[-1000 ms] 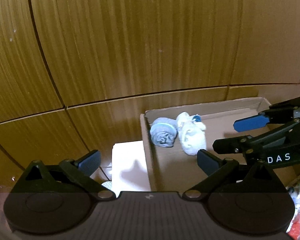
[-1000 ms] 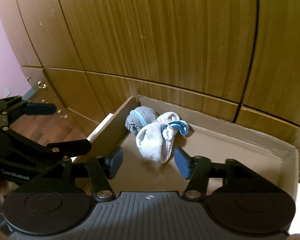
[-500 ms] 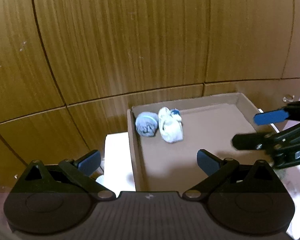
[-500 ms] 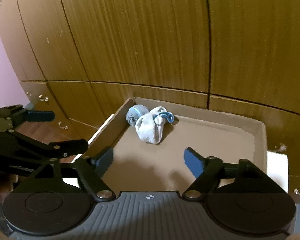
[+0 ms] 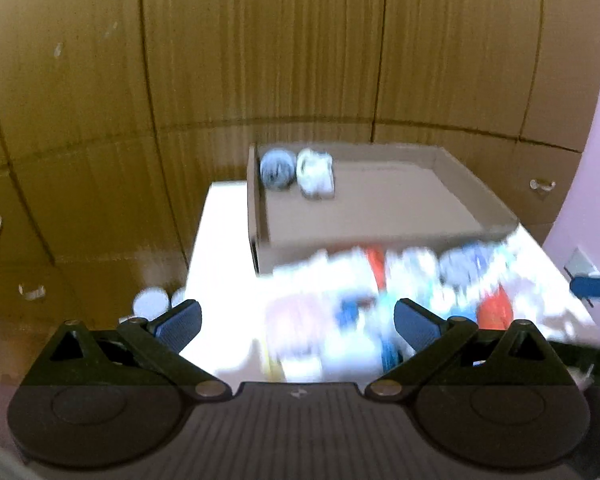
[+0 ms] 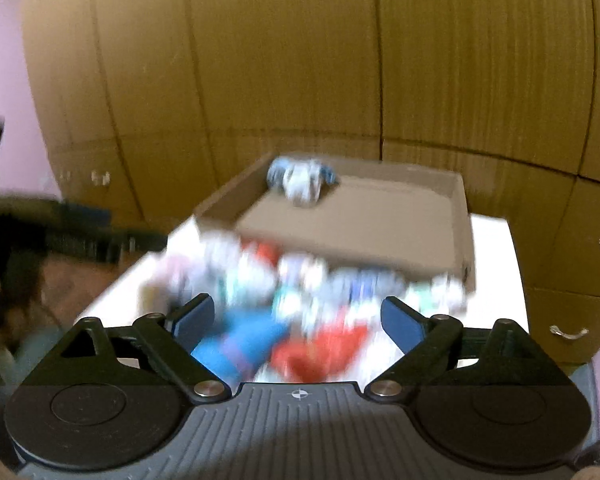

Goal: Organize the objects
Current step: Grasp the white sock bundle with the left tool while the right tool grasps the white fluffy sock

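Right wrist | right hand-held gripper (image 6: 298,318) empty, jaws just opening wide, over blurred sock pile (image 6: 300,320) lower centre | step: fetching next pair | next: grasp one, carry to cardboard box (image 6: 462,216)

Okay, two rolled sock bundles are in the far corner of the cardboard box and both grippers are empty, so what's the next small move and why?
Probably lower the right gripper onto one piece in the blurred loose pile just below its open jaws. The cardboard box holds only a grey bundle and a white bundle, so most of its floor is bare, while the pile in front is unsorted. The left gripper is open too.
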`<state>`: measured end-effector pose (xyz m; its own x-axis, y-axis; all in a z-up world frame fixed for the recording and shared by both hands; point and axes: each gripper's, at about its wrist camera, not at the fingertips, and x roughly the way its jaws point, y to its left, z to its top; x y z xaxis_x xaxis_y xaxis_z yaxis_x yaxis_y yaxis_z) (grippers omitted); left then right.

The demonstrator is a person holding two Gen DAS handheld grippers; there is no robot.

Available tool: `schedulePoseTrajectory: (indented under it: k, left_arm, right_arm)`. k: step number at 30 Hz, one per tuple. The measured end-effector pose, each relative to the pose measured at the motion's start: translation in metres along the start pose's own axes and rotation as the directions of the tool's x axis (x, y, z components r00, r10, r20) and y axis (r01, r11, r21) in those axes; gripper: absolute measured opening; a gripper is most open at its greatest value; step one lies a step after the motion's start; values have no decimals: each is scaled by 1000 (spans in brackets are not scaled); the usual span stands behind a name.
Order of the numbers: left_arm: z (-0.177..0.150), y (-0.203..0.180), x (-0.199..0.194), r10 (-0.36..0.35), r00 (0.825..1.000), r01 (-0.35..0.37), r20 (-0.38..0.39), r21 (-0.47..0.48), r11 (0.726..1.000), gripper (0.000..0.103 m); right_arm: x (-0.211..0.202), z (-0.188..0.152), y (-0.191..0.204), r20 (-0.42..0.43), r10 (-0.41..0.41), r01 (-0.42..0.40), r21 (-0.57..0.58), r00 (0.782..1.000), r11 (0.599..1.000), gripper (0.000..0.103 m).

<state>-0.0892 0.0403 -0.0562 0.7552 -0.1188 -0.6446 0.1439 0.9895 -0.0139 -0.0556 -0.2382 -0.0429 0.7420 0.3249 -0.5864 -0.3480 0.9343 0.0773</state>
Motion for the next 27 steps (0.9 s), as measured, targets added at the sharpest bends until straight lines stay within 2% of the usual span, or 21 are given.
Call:
schedulePoseTrajectory:
  k: [3, 5, 14, 17, 19, 22, 23, 27]
  left_arm:
    - [-17, -2, 2, -23, 999, 22, -25, -33, 999, 102]
    - [-24, -3, 6, -32, 998, 30, -47, -49, 998, 102]
    - [-27, -10, 21, -57, 996, 52, -70, -63, 997, 102]
    - [-28, -11, 28, -63, 995, 59, -74, -61, 996, 102]
    - [-30, -11, 31, -59, 996, 55, -74, -57, 997, 102]
    - [-30, -11, 33, -67, 995, 62, -74, -71, 996, 94]
    - [-30, -11, 34, -72, 995, 66, -75, -78, 995, 86]
    - [-31, -8, 37, -120, 990, 110, -75, -125, 986, 67]
  right_arm:
    - [0, -35, 21, -10, 14, -14, -46, 1000, 999, 93]
    - [6, -47, 31, -28, 13, -15, -69, 1000, 998, 93]
    - [30, -55, 42, -43, -21, 15, -142, 999, 990, 90]
    - [38, -58, 41, -61, -35, 26, -139, 997, 990, 77]
    - [42, -61, 39, -82, -27, 17, -122, 996, 992, 62]
    - [41, -64, 34, -82, -21, 13, -104, 996, 995, 59]
    - [40, -65, 33, -78, -21, 13, -99, 997, 995, 59]
    - [34, -66, 29, -65, -7, 2, -83, 998, 997, 56]
